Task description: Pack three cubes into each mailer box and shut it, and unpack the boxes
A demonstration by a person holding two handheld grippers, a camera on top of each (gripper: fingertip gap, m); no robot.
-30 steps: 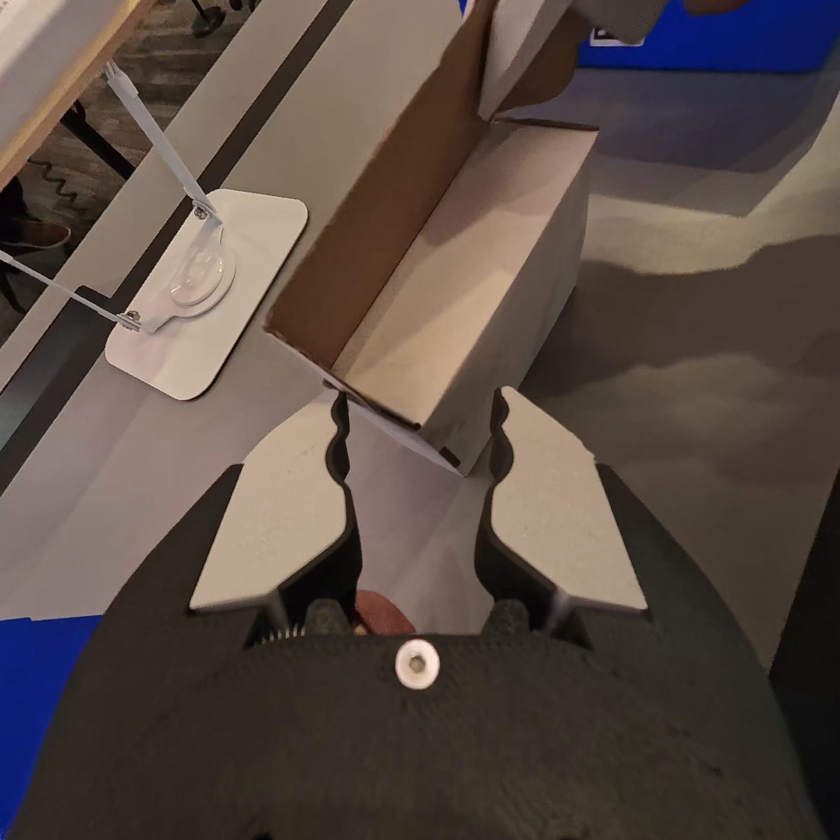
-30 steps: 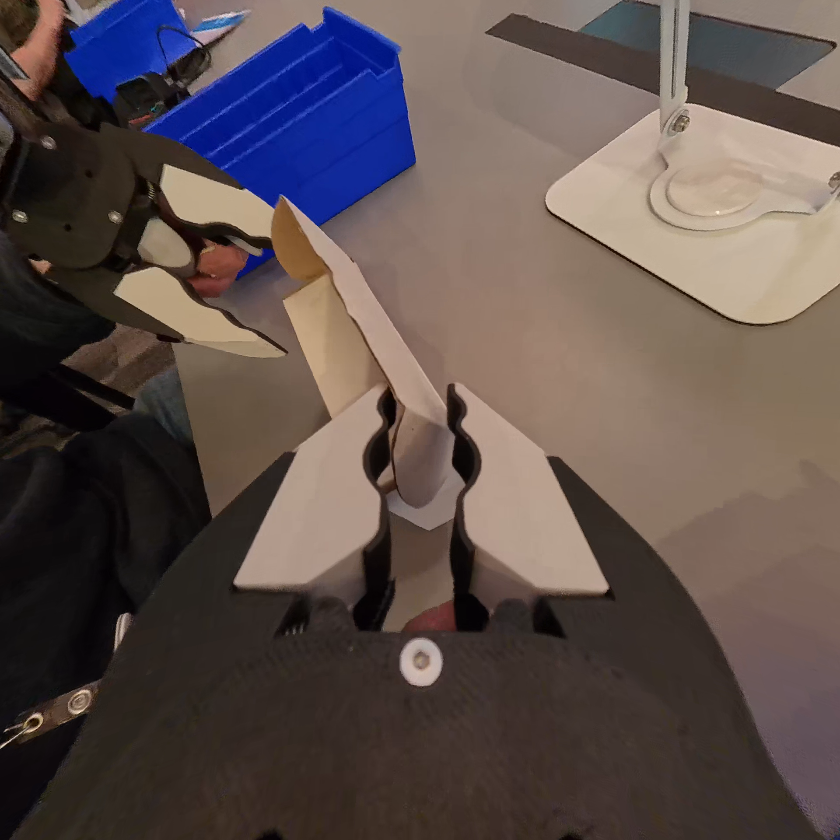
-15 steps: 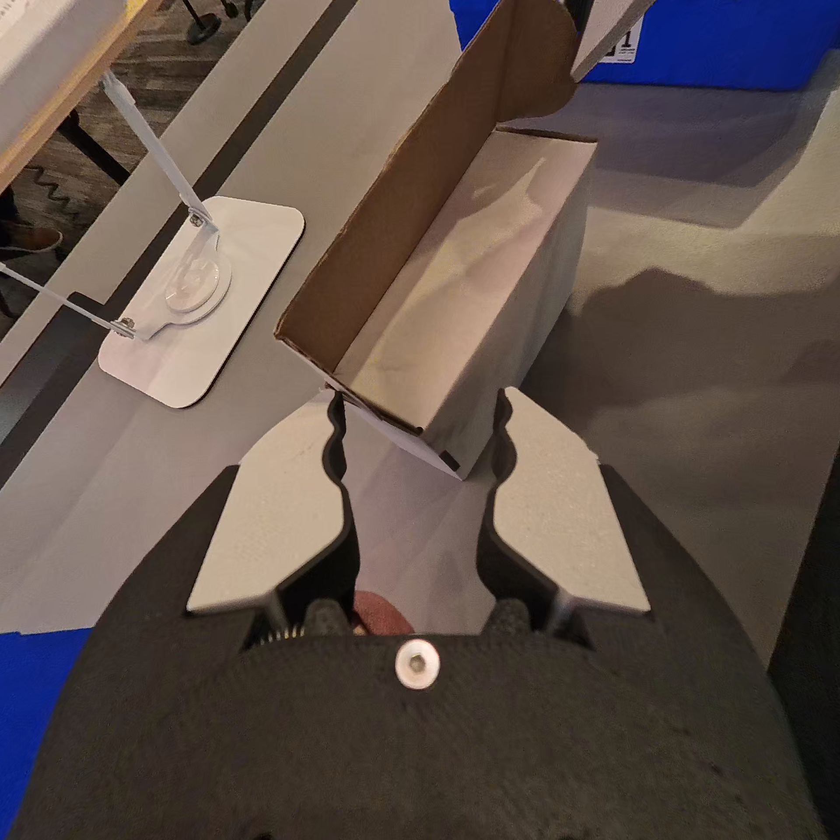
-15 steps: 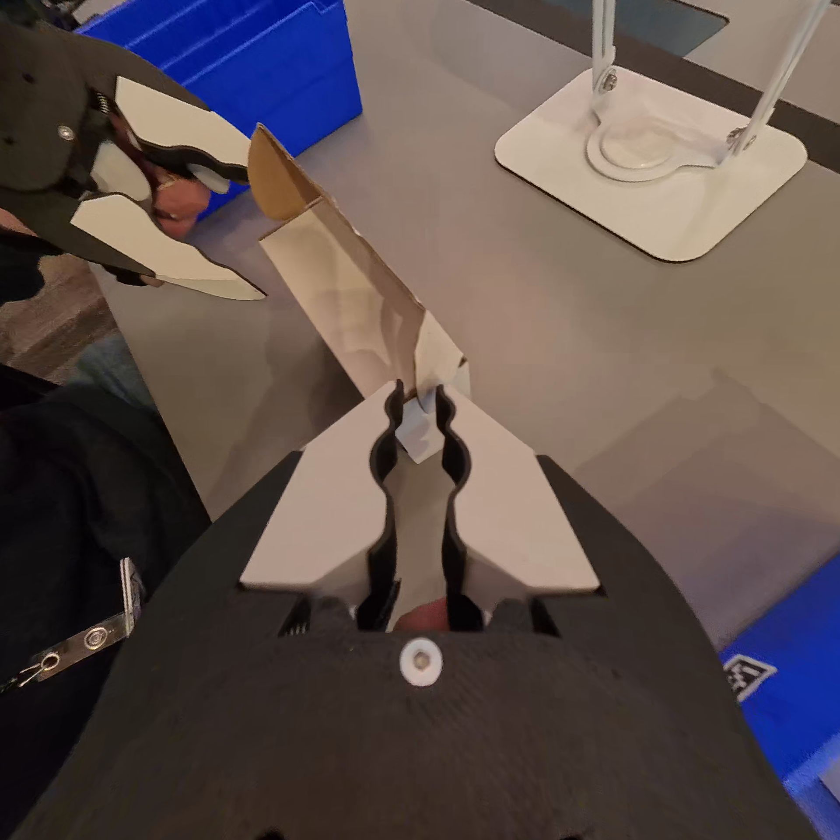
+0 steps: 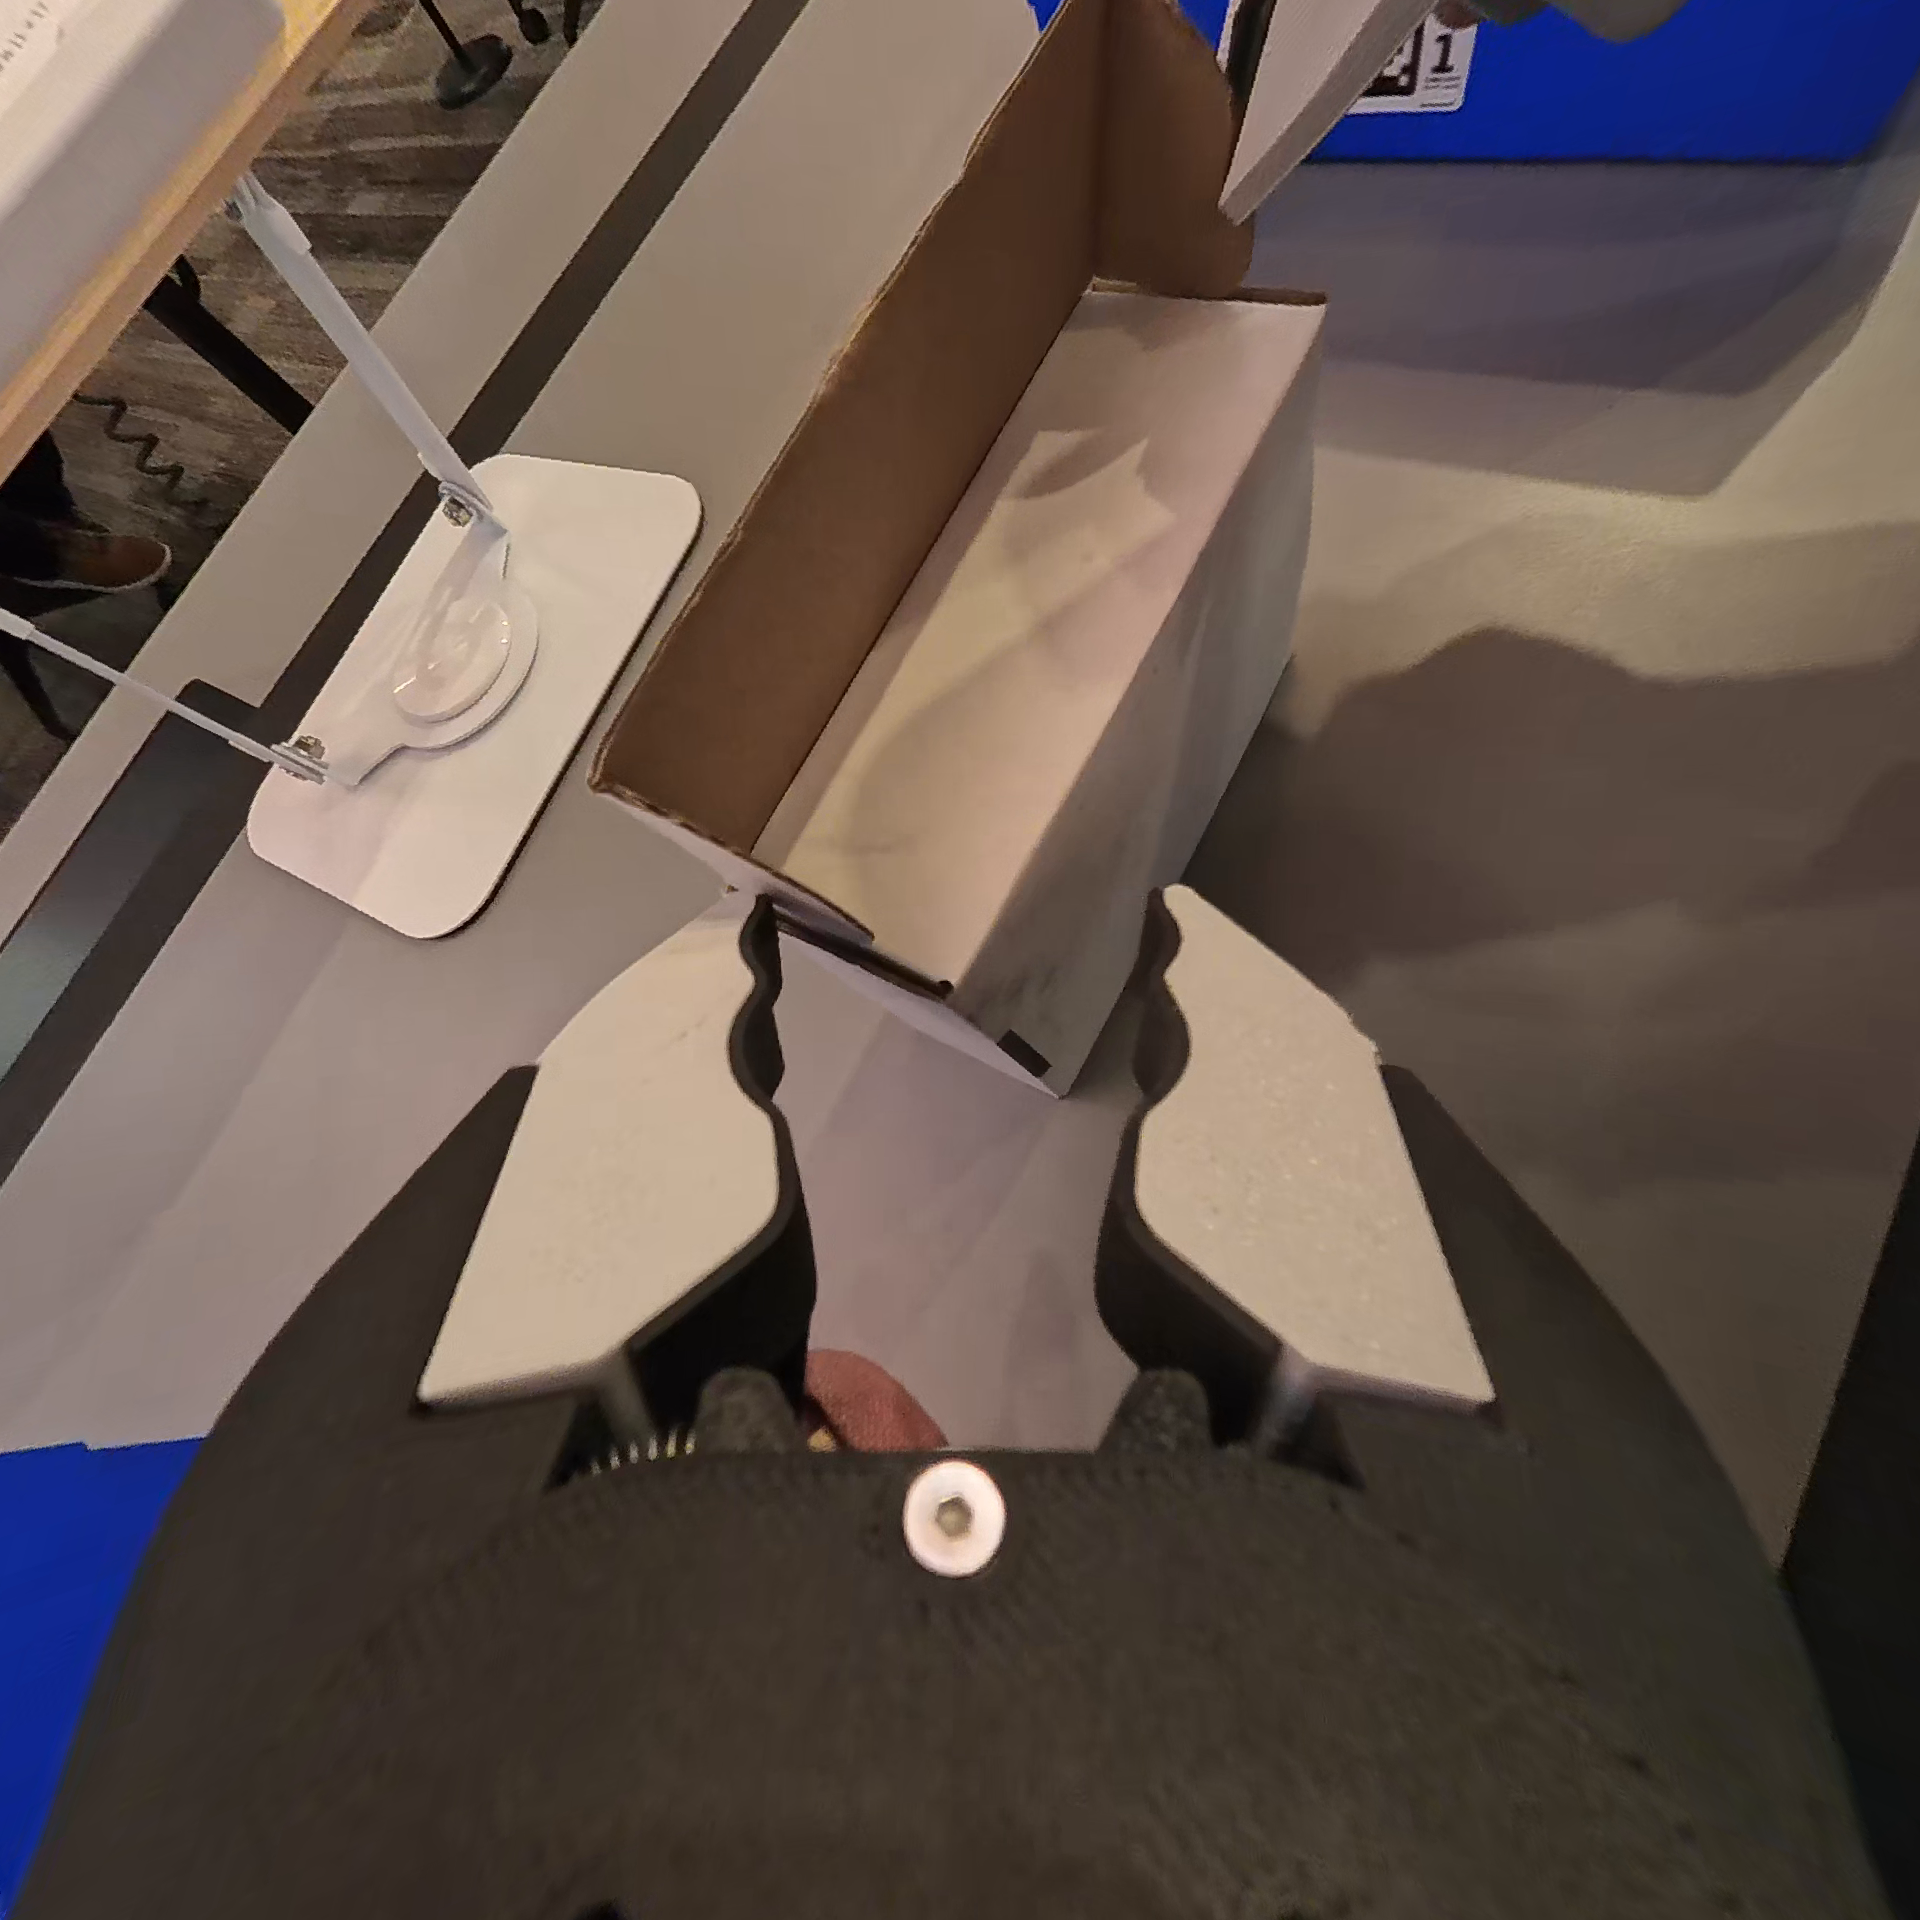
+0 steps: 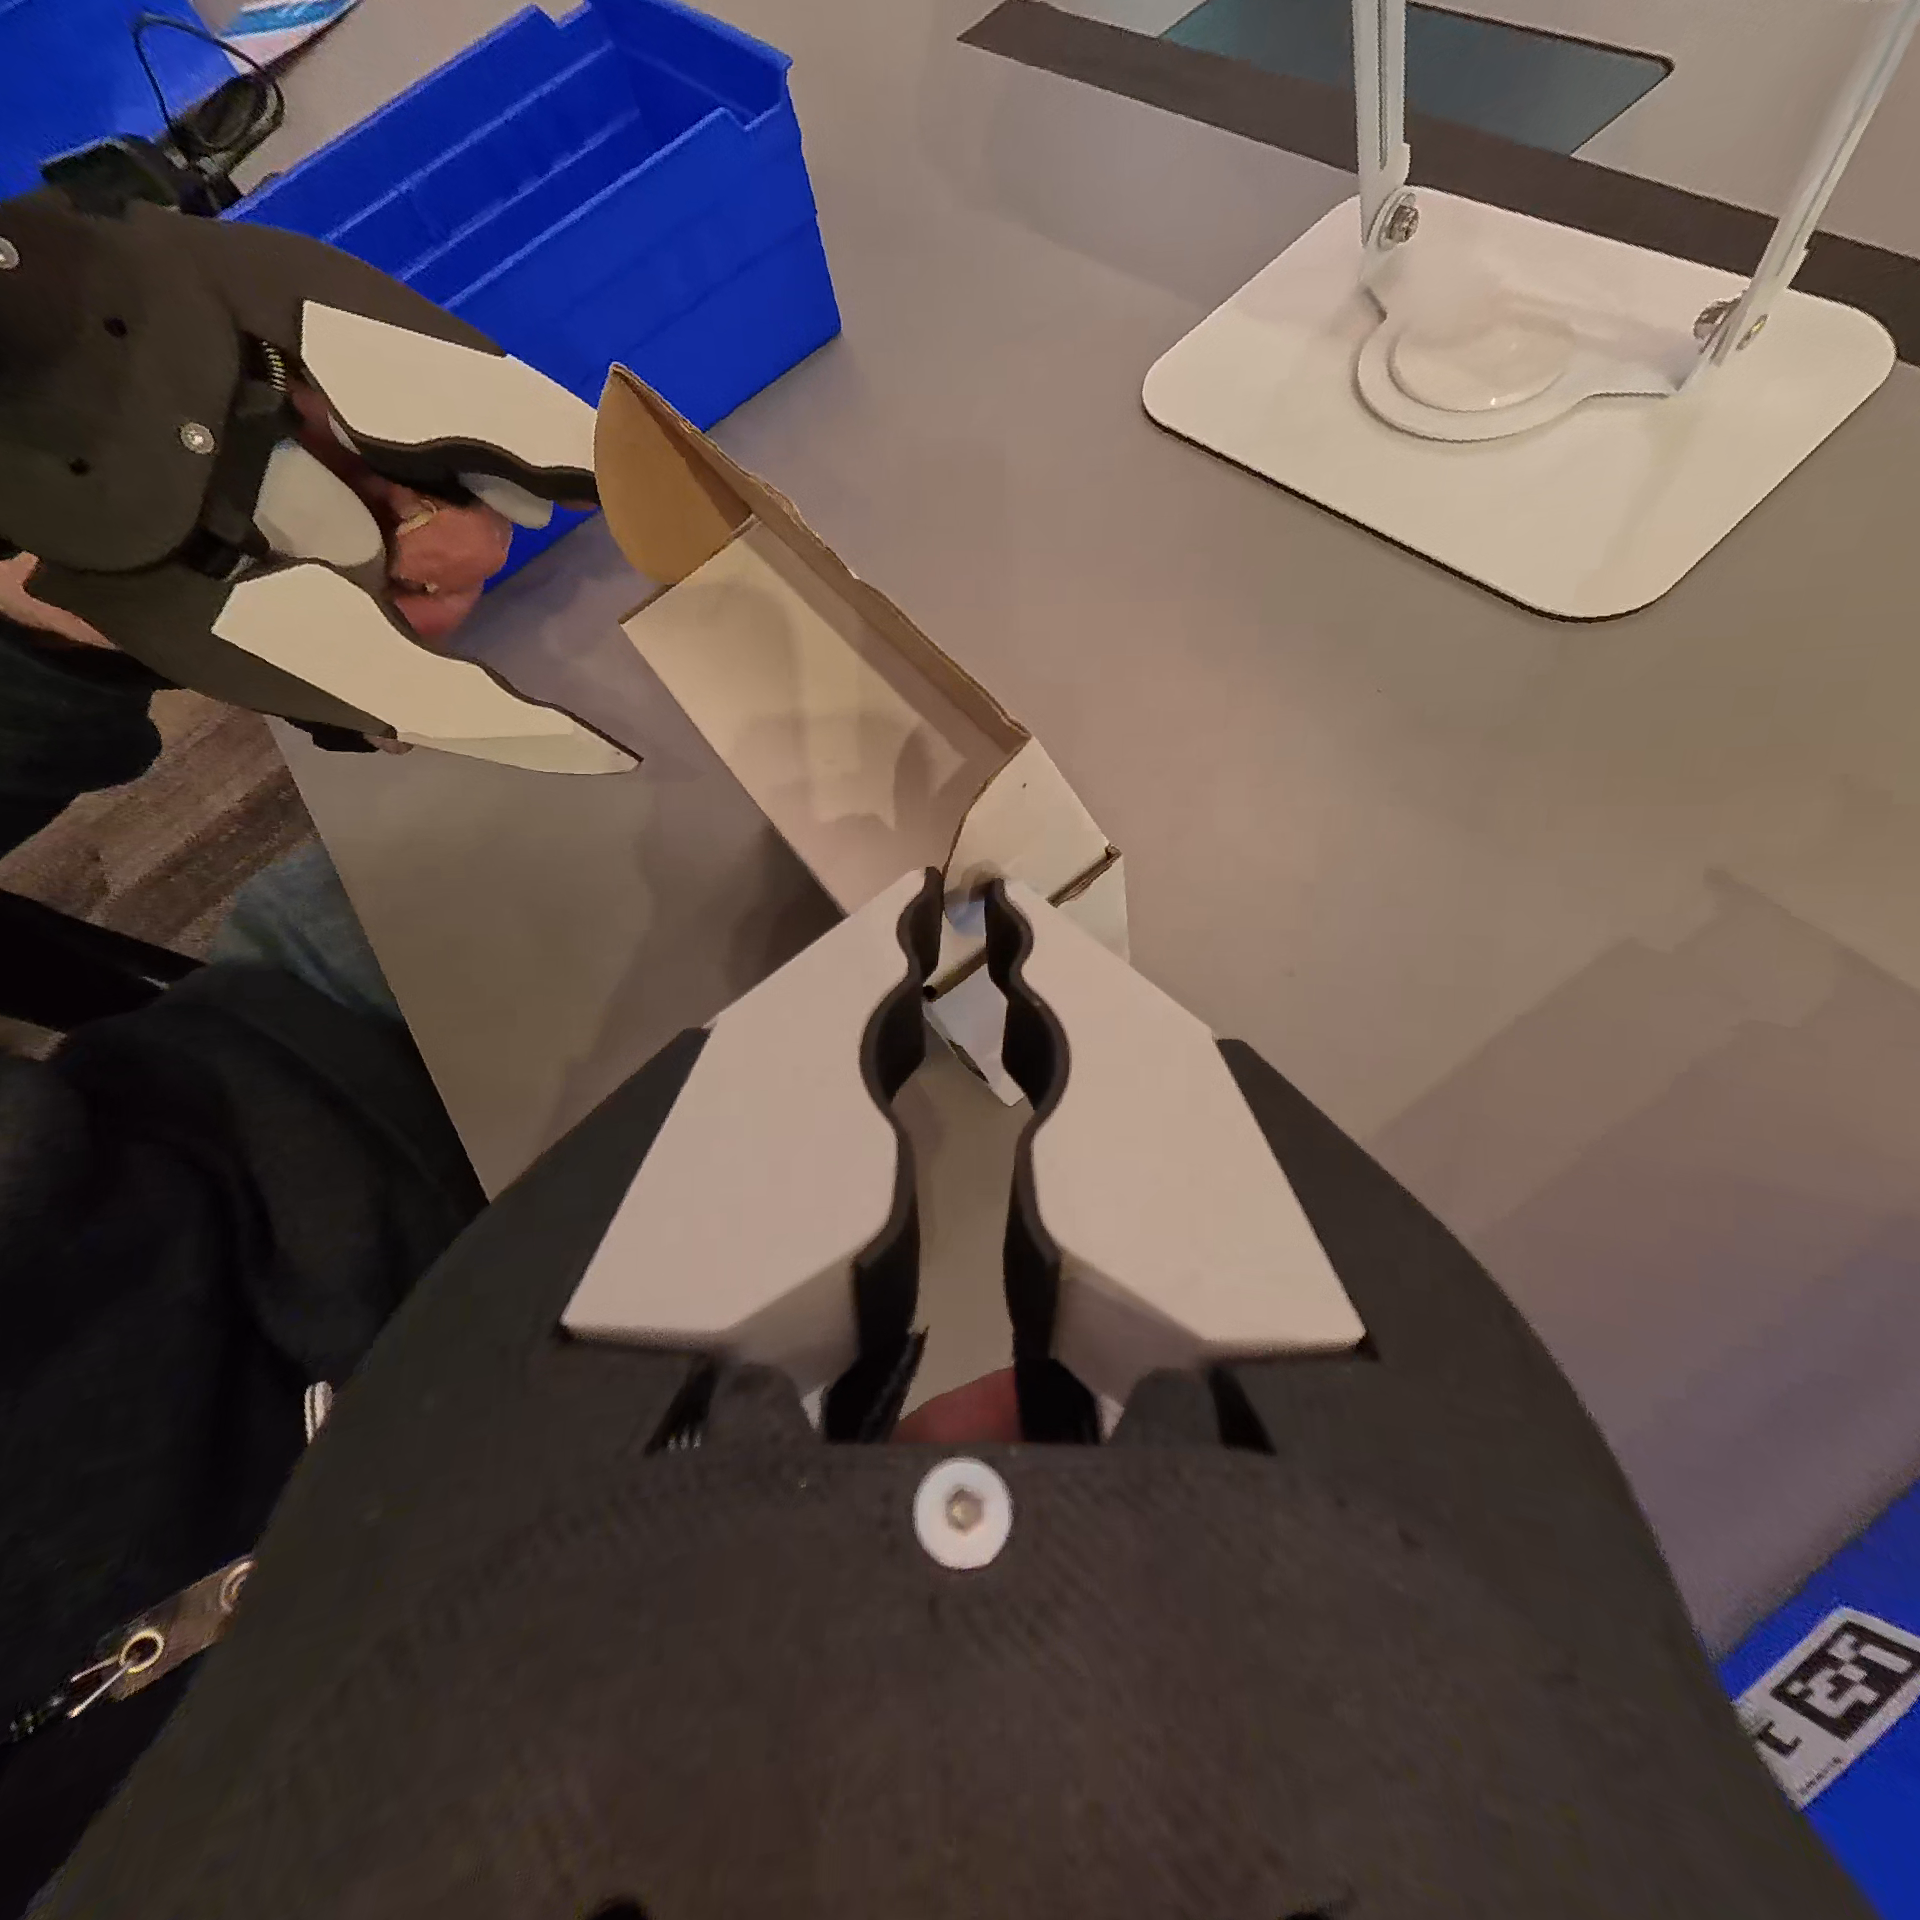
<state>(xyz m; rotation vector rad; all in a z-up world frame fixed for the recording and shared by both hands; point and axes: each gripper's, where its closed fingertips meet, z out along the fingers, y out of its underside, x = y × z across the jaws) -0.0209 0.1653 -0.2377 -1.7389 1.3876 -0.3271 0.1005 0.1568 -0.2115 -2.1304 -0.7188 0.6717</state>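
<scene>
A mailer box (image 5: pixel 1039 675), white outside and brown inside, lies open on the grey table (image 5: pixel 1558 935). No cubes show in it. My left gripper (image 5: pixel 961 914) is open, and the box's near corner sits between its fingertips. In the right wrist view my right gripper (image 6: pixel 964 894) is shut on a white end flap of the box (image 6: pixel 810 686), pinched at the fingertips. The left gripper (image 6: pixel 613 623) shows there too, open at the box's far end by a rounded brown flap (image 6: pixel 655 499). One right finger (image 5: pixel 1299 114) shows at the top of the left wrist view.
A white stand base (image 6: pixel 1507 416) with thin legs sits on the table beyond the box; it also shows in the left wrist view (image 5: pixel 468 707). A blue bin (image 6: pixel 582 229) stands at the back left. Another blue bin with a marker tag (image 6: pixel 1829 1683) is at the right. A person's dark clothing (image 6: pixel 156 1195) is at the table edge.
The right gripper has drawn back along the box, from holding the flap deep between its fingers to pinching it at the tips. The box has tipped lower. The left gripper stays open.
</scene>
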